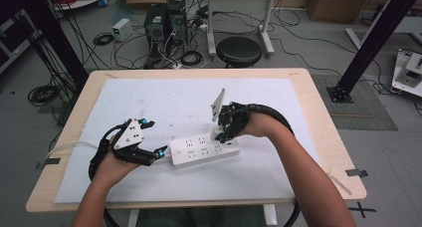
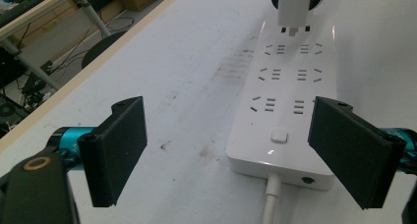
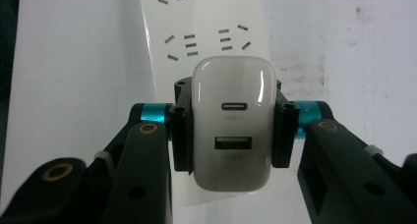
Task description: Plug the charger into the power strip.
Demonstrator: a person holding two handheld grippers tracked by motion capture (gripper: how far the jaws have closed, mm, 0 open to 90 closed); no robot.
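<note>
The desk [image 1: 318, 152] carried a white mat [image 1: 164, 100], and on it lay a white power strip [image 1: 204, 151] (its cable end toward the person's left hand). The left tongs [image 2: 228, 153] stood wide apart just short of that cable end, touching nothing. The right tongs [image 3: 231, 130] were clamped on a white USB charger [image 3: 232, 121], held at the strip's far sockets.

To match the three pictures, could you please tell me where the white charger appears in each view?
High view: charger at centre, over the power strip's right end, below the right gripper.
Left gripper view: top edge, at the strip's far end.
Right gripper view: centre, clamped between the jaws.
Shared landmark: the power strip.
</note>
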